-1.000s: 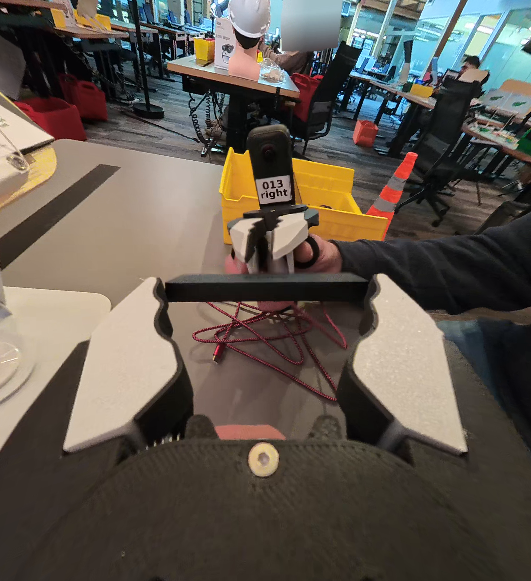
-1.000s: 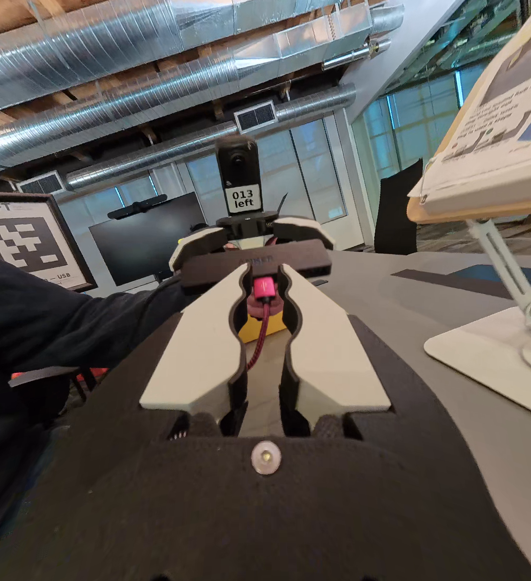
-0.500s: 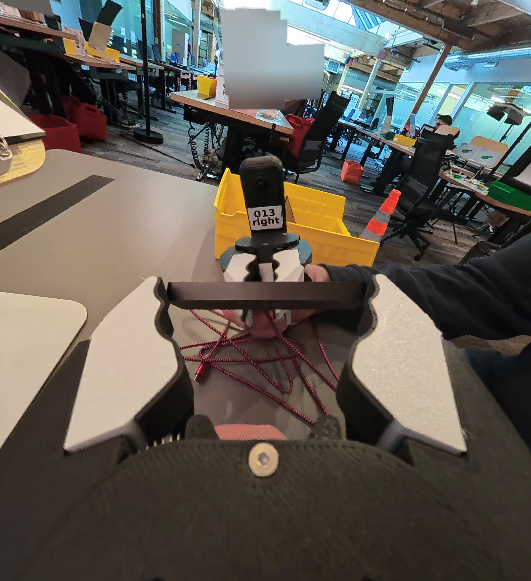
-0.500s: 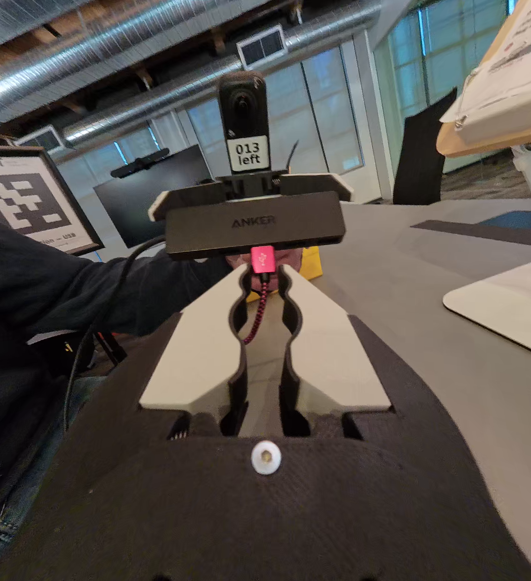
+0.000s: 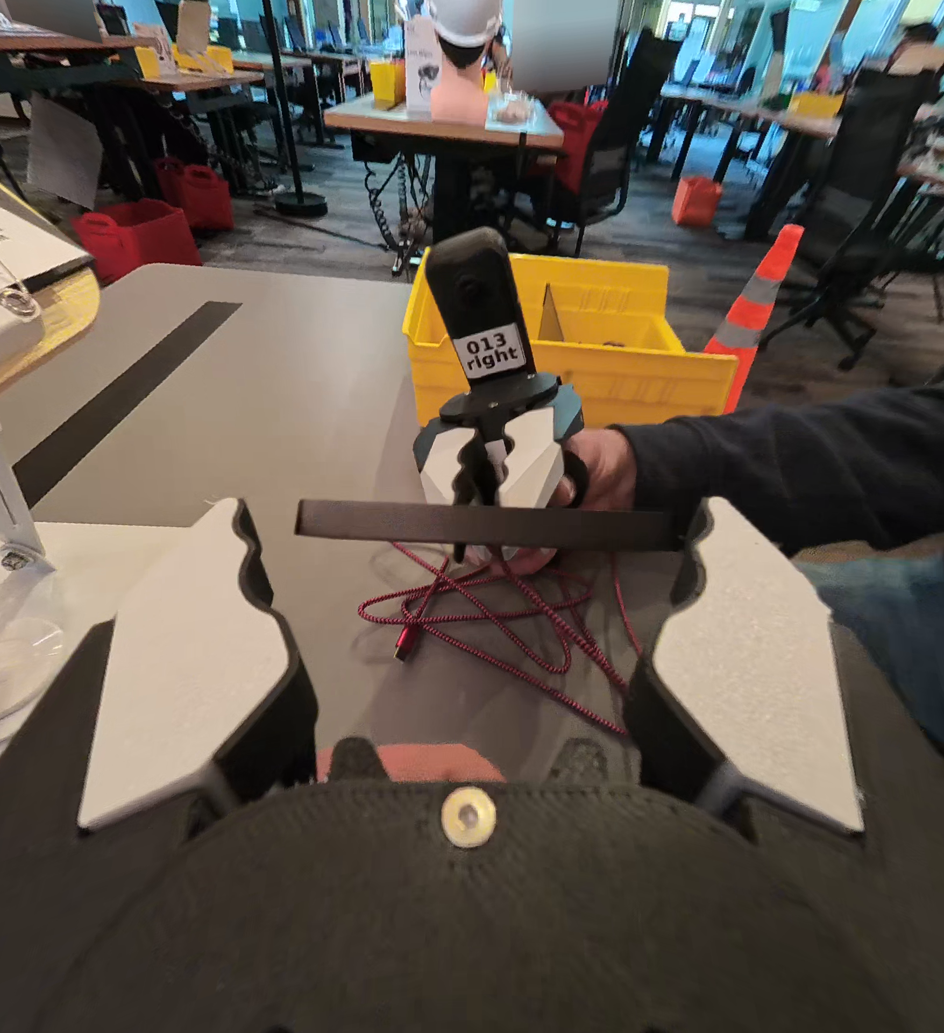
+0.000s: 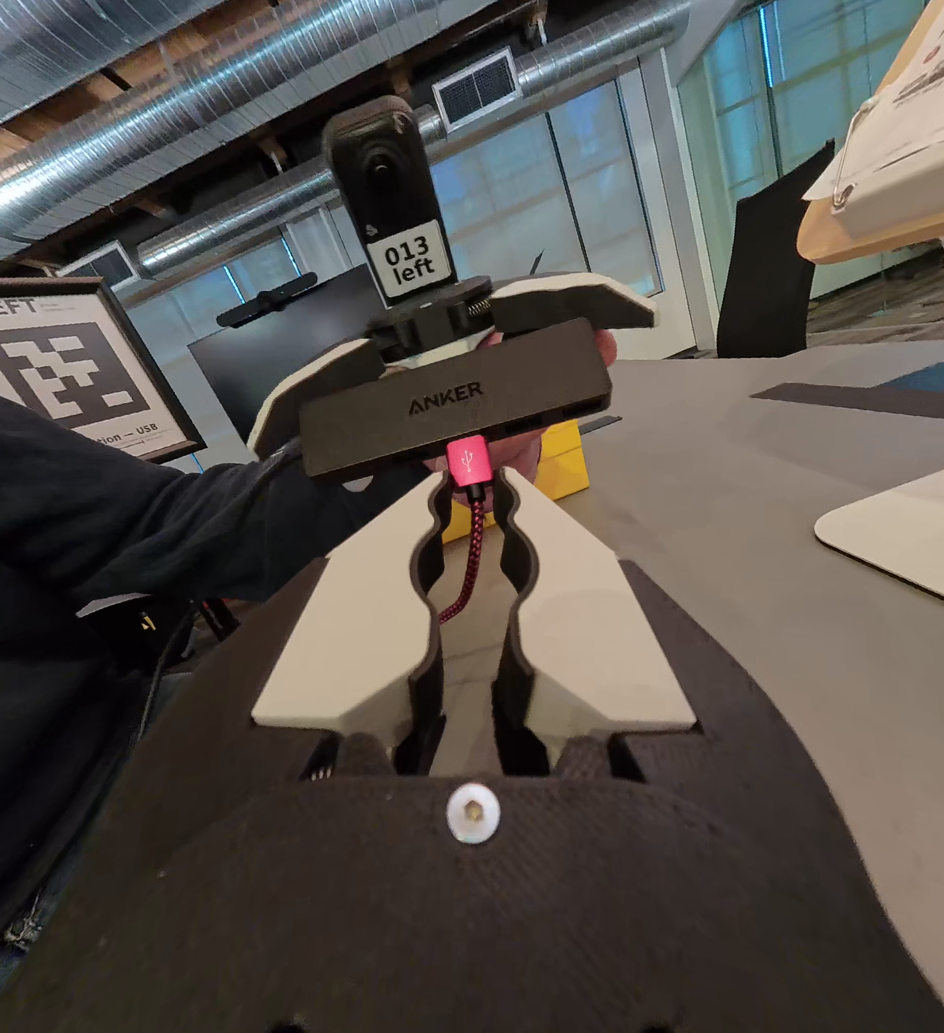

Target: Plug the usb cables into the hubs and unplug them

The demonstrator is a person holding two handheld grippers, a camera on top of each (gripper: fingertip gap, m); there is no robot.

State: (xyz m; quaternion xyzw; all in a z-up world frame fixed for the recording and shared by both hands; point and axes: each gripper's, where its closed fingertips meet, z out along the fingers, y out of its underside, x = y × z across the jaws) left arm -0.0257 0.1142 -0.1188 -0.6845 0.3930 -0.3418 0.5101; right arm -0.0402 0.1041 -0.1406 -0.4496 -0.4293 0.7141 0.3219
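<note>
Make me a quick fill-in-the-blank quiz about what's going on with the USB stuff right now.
1. The left gripper holds a black ____ in the air.
2. The plug seated in it is ____.
3. The rest of the braided cable lies tangled on the grey ____.

Missing words: hub; pink; table.

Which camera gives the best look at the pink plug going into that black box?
The right wrist view: the pink metal USB plug sits seated in the flat black plastic hub, facing the camera. The left wrist view shows only the hub's back edge, hiding the plug; its red braided cable lies below.
</note>
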